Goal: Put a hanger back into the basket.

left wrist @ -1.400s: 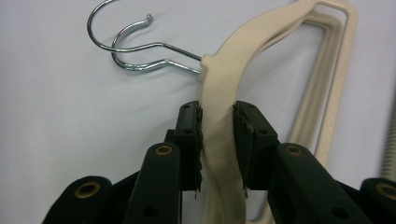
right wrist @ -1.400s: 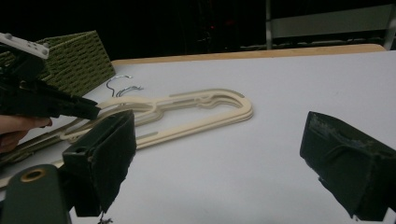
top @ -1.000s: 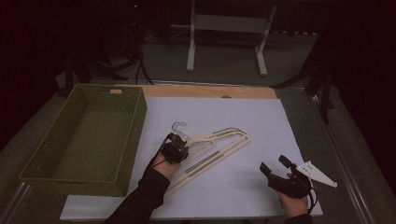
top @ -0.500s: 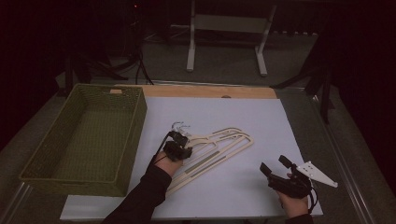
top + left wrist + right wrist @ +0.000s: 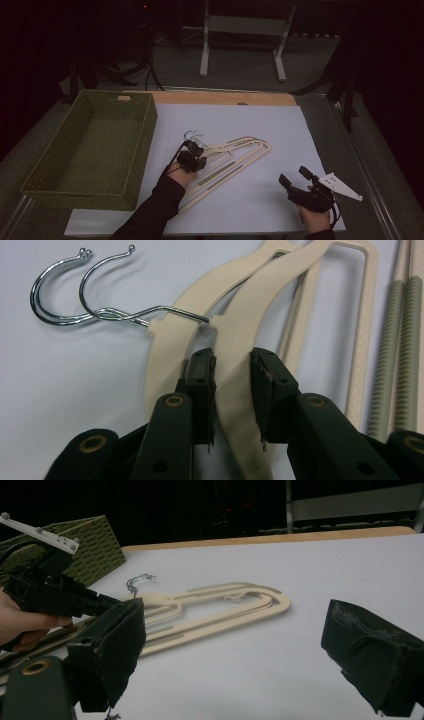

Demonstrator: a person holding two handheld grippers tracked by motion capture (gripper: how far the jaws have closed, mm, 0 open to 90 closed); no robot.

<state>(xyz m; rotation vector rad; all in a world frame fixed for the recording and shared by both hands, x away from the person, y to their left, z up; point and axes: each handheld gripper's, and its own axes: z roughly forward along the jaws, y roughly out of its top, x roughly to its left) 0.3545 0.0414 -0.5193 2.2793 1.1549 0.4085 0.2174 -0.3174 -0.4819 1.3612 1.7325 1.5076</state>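
Observation:
Several cream hangers (image 5: 240, 152) lie stacked on the white sheet (image 5: 260, 120), their chrome hooks (image 5: 65, 295) side by side at the left end. My left gripper (image 5: 192, 159) sits at their necks. In the left gripper view its jaws have just been closing, and my left gripper (image 5: 233, 370) now has both pads pressed on the neck of the top hanger (image 5: 240, 330). A second hanger (image 5: 170, 340) lies just left of the jaws. My right gripper (image 5: 293, 175) rests near the front right of the sheet. In its own view, my right gripper (image 5: 235, 625) is open with nothing between its fingers.
A green woven basket (image 5: 145, 145) stands along the sheet's left side, close to the left hand. A wooden strip (image 5: 225, 97) borders the sheet at the back. Beyond it a metal stand (image 5: 240, 45) rises from a dark floor. The sheet's front edge lies just under both wrists.
The left gripper and the hangers have shifted slightly to the right. The right gripper has kept still.

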